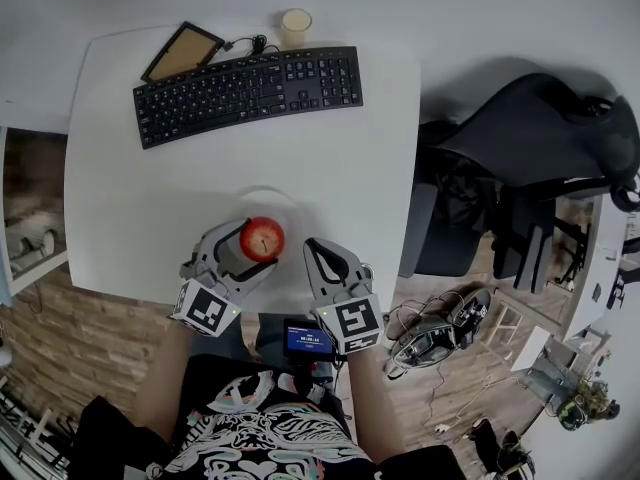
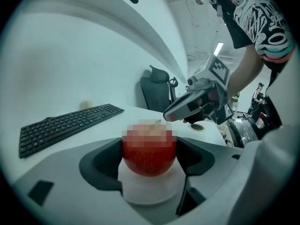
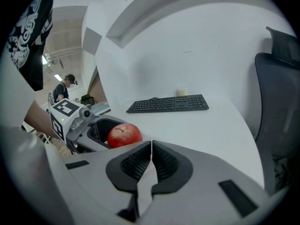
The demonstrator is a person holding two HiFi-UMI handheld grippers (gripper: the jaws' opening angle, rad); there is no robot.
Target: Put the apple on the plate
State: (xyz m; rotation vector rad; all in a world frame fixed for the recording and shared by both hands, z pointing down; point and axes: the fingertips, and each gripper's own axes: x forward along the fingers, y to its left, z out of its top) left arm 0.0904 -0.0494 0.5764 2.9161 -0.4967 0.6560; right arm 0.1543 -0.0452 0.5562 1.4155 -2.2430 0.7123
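Left gripper (image 1: 253, 246): fingers (image 2: 101, 165) clamped on the apple (image 1: 263, 238), one on each side of it. Left gripper view shows the red apple (image 2: 149, 154) wedged between the dark pads, with the top of the fruit pixelated.

The apple is directly over the white plate (image 1: 287, 206), near the desk (image 1: 150, 188) edge closest to me. The plate (image 2: 149, 195) shows just under the fruit in the left gripper view. Can't tell whether the apple touches the plate or sits a hair above it.

Right gripper (image 1: 315, 248): fingers (image 3: 140, 161) together, ribbed pads meeting, nothing between them. It sits just beside the apple at its 4 o'clock, not touching it. From its own view the apple (image 3: 124, 135) is at 10 o'clock, inside the left gripper (image 3: 101, 131).

Black keyboard (image 1: 248, 93) at 12 o'clock from the apple, well apart, tilted slightly. Pale cup (image 1: 295, 26) just past the keyboard's far edge at about 1 o'clock. Flat dark-framed panel (image 1: 182, 52) at the keyboard's 11 o'clock. Black office chair (image 1: 540, 158) off the desk at 3 o'clock. Small lit screen (image 1: 308, 340) between my forearms at 6 o'clock.
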